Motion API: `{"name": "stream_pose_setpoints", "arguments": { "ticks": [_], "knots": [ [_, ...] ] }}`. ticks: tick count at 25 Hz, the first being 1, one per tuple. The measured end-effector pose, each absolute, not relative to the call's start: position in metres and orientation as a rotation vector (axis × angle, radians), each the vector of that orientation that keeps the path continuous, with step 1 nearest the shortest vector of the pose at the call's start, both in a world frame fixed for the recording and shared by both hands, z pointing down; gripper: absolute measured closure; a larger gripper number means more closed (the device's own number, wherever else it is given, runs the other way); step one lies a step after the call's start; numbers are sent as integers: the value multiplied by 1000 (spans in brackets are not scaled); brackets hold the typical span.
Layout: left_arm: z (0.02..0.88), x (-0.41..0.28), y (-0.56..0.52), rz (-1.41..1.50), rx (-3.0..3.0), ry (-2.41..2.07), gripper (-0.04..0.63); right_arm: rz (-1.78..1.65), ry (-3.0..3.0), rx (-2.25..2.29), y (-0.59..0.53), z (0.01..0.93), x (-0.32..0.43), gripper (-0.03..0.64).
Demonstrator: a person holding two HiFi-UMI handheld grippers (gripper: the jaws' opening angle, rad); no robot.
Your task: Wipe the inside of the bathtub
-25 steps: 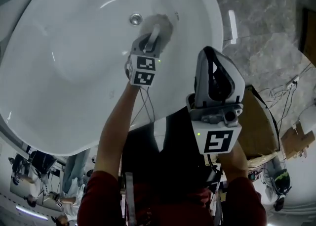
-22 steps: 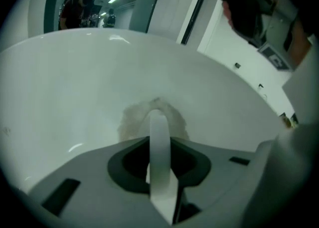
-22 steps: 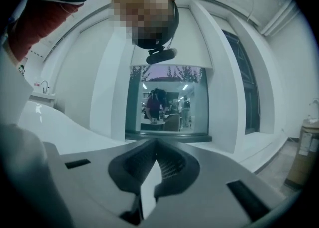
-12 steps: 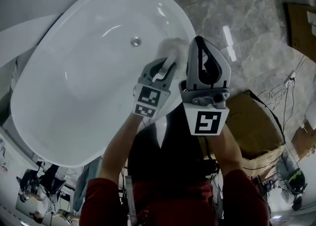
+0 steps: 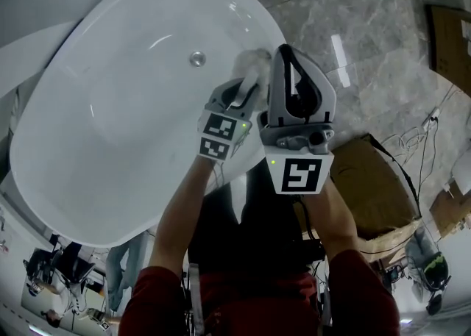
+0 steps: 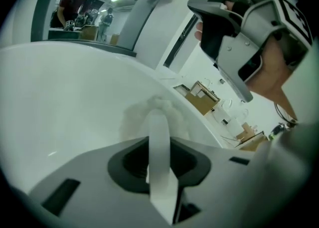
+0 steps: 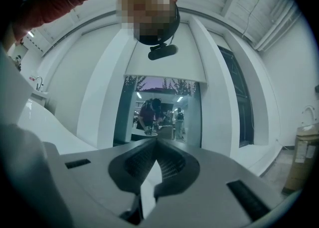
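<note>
The white bathtub (image 5: 110, 129) fills the left of the scene, its drain (image 5: 196, 58) on the far side. 2 grippers sit side by side at its right rim. The right gripper (image 5: 285, 51) is clenched on nothing, and the left gripper (image 5: 246, 90) pinches a white cloth (image 5: 250, 62) pressed against the tub's inner wall.

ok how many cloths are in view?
1. The white cloth is clamped in the left gripper, against the bathtub's inner wall near the rim. The right gripper is shut with nothing in it. Another could be hidden behind the arms.
</note>
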State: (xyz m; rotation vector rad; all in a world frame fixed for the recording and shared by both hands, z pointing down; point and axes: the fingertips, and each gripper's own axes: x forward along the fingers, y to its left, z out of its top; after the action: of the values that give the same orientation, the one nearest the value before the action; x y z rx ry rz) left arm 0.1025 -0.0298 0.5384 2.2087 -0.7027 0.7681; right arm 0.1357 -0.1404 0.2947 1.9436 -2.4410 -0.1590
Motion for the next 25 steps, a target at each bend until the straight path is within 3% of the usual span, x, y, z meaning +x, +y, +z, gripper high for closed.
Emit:
{"name": "stream_pose_setpoints", "arguments": {
  "ticks": [8,25],
  "knots": [
    [585,94,-36,797,2165,-724,506,-131,-2478,1935,-160,318,118,604],
    [786,17,-39,1034,1865,-882,506,-65,-2586,1797,-182,389,69,604]
  ]
}}
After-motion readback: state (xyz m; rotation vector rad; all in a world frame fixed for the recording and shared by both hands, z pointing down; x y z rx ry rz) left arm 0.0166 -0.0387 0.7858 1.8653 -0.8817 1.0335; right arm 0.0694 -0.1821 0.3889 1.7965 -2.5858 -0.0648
